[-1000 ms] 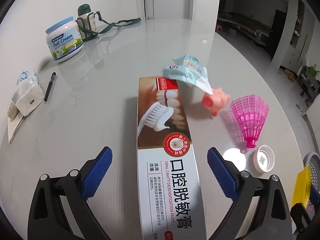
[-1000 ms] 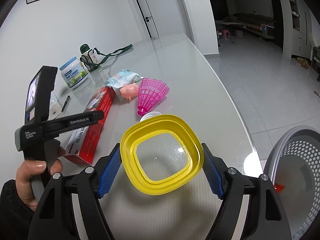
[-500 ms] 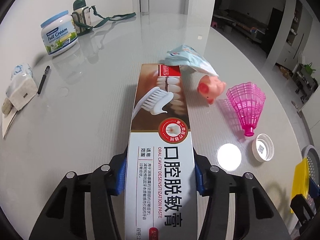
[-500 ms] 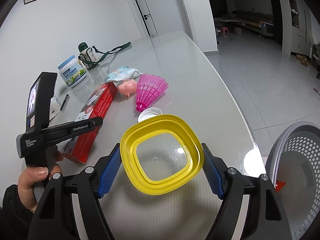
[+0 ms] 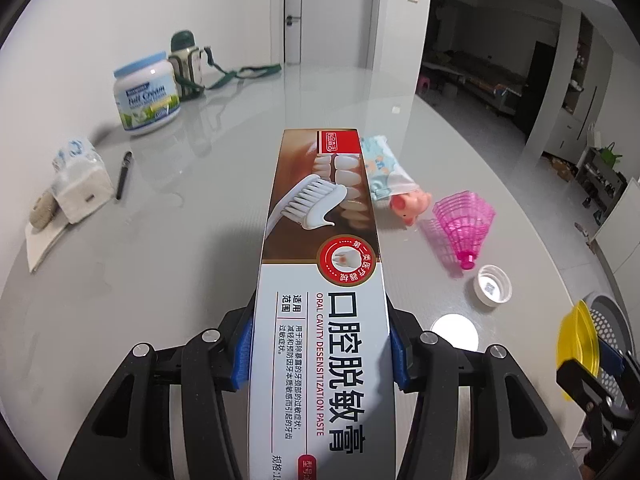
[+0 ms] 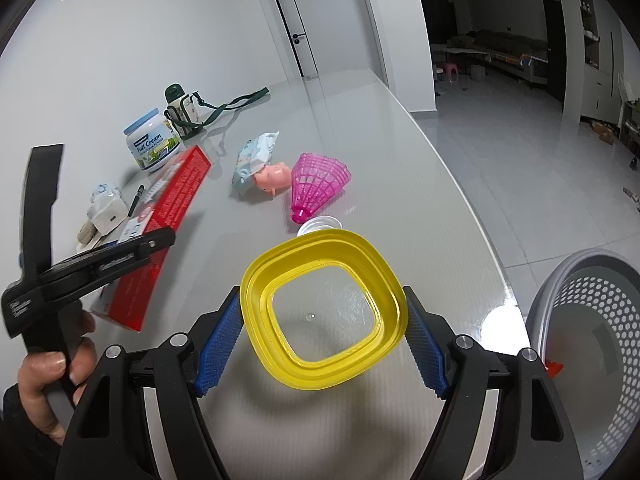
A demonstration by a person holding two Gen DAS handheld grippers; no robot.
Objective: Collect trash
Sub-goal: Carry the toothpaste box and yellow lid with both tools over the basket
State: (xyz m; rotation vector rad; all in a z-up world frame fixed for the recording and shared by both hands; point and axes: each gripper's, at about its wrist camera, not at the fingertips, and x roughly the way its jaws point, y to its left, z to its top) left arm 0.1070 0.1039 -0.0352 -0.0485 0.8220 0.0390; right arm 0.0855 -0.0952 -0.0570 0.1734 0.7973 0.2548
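My left gripper (image 5: 320,352) is shut on a long toothpaste box (image 5: 320,280), lifted off the grey table (image 5: 200,208); its red side shows in the right wrist view (image 6: 168,208). My right gripper (image 6: 324,332) is shut on a yellow-rimmed clear lid (image 6: 324,308), held above the table's near edge. A grey perforated trash basket (image 6: 592,344) stands below the table edge to the right, with a small red scrap inside. A wet-wipe packet (image 5: 380,168), a pink pig toy (image 5: 410,204), a pink plastic shuttlecock (image 5: 464,228) and a white bottle cap (image 5: 494,285) lie on the table.
At the back left stand a Full Cream tub (image 5: 146,94) and a green-strapped bottle (image 5: 186,64). A tissue pack (image 5: 80,184), a pen (image 5: 123,174) and a paper sheet (image 5: 44,240) lie at the left. The table edge curves along the right.
My left gripper closed on the toothpaste box and lifted it, the far end rising. My right gripper has drifted a little with the lid still held.
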